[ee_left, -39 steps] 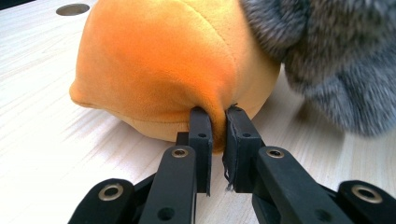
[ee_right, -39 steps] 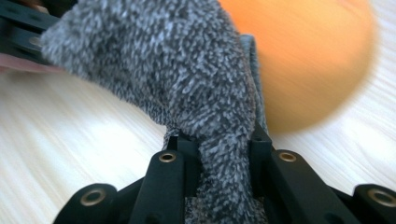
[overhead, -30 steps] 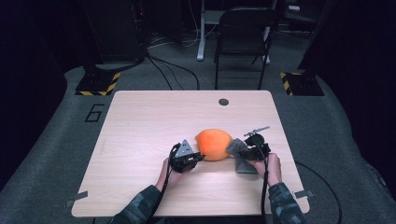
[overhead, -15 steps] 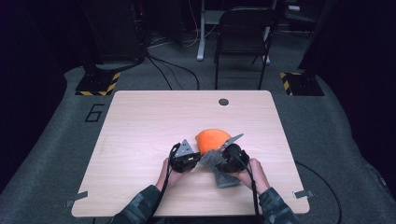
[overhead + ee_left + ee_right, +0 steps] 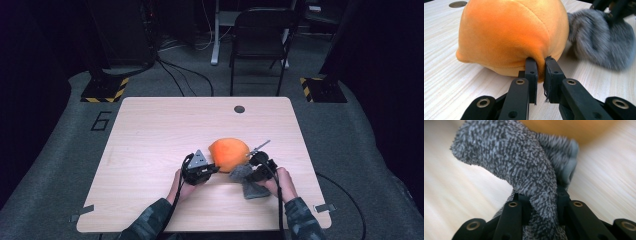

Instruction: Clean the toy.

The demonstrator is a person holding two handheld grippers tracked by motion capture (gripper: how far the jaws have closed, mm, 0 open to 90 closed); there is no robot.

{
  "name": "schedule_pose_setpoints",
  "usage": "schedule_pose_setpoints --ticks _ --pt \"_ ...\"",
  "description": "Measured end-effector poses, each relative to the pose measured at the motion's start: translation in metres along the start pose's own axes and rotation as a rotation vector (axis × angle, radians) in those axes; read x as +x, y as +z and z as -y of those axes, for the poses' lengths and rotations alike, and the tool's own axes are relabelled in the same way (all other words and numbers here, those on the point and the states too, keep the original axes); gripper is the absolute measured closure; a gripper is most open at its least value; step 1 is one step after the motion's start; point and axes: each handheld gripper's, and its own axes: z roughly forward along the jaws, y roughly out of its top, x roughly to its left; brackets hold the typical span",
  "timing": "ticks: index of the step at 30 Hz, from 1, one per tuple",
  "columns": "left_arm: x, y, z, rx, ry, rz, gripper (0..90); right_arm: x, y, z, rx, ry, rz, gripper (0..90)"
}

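While both hands work near the front of the table, here is how it looks:
Left gripper (image 5: 540, 75): jaws pinched tight on the bottom edge of the orange plush hat (image 5: 511, 35)
Right gripper (image 5: 541, 207): jaws squeezed on a fuzzy grey cloth (image 5: 524, 165), which hangs over them
Where things are: the hat sits on the table (image 5: 150, 130), near the front, a bit right of the middle; the grey cloth touches its right side
Done: both soft things look grabbed
Left: the grey cloth looks not yet inside the hat, I think
High view: shows both hands, the whole table and a chair (image 5: 260, 30) far behind
Gripper views: show each pinch up close
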Motion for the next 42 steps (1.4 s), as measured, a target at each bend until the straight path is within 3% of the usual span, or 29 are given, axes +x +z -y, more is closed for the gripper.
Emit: schedule_pose_setpoints --ticks 4,7,10,12,14,15,16,19,21,25,28,30,31,34,36,39,41,42 --pt "0.0 0.0 0.0 -0.003 -0.004 -0.001 81.9 -0.035 -0.007 0.014 -0.001 0.136 0.081 74.0" --pt "0.0 0.0 0.0 -0.003 -0.004 0.0 81.9 -0.047 -0.021 0.017 -0.07 0.181 0.105 74.0" --pt "0.0 0.0 0.0 -0.003 -0.004 0.0 81.8 -0.034 -0.051 0.009 -0.193 0.176 0.109 74.0" --pt "-0.001 0.001 0.0 -0.002 -0.001 -0.003 81.8 -0.017 -0.067 -0.003 -0.285 0.122 0.125 74.1" --pt "-0.001 0.001 0.0 -0.006 0.002 -0.005 81.7 0.004 -0.074 -0.018 -0.343 0.064 0.141 74.2" --pt "-0.001 0.001 0.0 -0.007 0.004 -0.006 81.7 0.013 -0.074 -0.026 -0.358 0.058 0.142 74.3" --pt "-0.001 0.001 0.0 -0.007 0.001 -0.006 81.7 0.019 -0.072 -0.035 -0.358 0.028 0.154 74.4" --pt "-0.001 0.001 0.001 -0.007 0.005 -0.006 81.5 0.026 -0.053 -0.057 -0.314 0.004 0.187 75.2" --pt "0.0 0.001 0.002 -0.002 0.01 -0.007 81.2 0.024 -0.036 -0.065 -0.27 0.009 0.197 75.8" --pt "0.0 0.001 0.002 -0.006 0.02 -0.015 76.8 0.016 -0.029 -0.067 -0.259 0.031 0.172 76.2" --pt "-0.004 0.0 0.002 0.006 0.08 -0.035 60.2 0.012 -0.027 -0.068 -0.258 0.048 0.161 76.4" --pt "-0.009 0.0 0.003 0.021 0.15 -0.078 47.0 0.007 -0.024 -0.069 -0.255 0.043 0.141 76.5" --pt "-0.012 -0.001 0.003 0.021 0.184 -0.103 43.0 0.008 -0.023 -0.07 -0.256 0.064 0.128 76.5" --pt "-0.016 -0.003 0.006 0.024 0.257 -0.155 33.1 0.005 -0.023 -0.073 -0.244 0.057 0.132 76.6" --pt "-0.015 -0.001 0.008 0.032 0.29 -0.198 26.3 0.004 -0.022 -0.075 -0.237 0.059 0.134 76.6" --pt "-0.009 0.002 0.01 0.034 0.306 -0.216 23.2 0.003 -0.023 -0.076 -0.228 0.063 0.126 76.6" --pt "-0.005 0.004 0.01 0.035 0.313 -0.2 21.0 0.003 -0.022 -0.078 -0.227 0.071 0.126 76.6" --pt "-0.005 0.005 0.01 0.034 0.328 -0.216 19.9 0.002 -0.022 -0.078 -0.223 0.069 0.128 76.6"
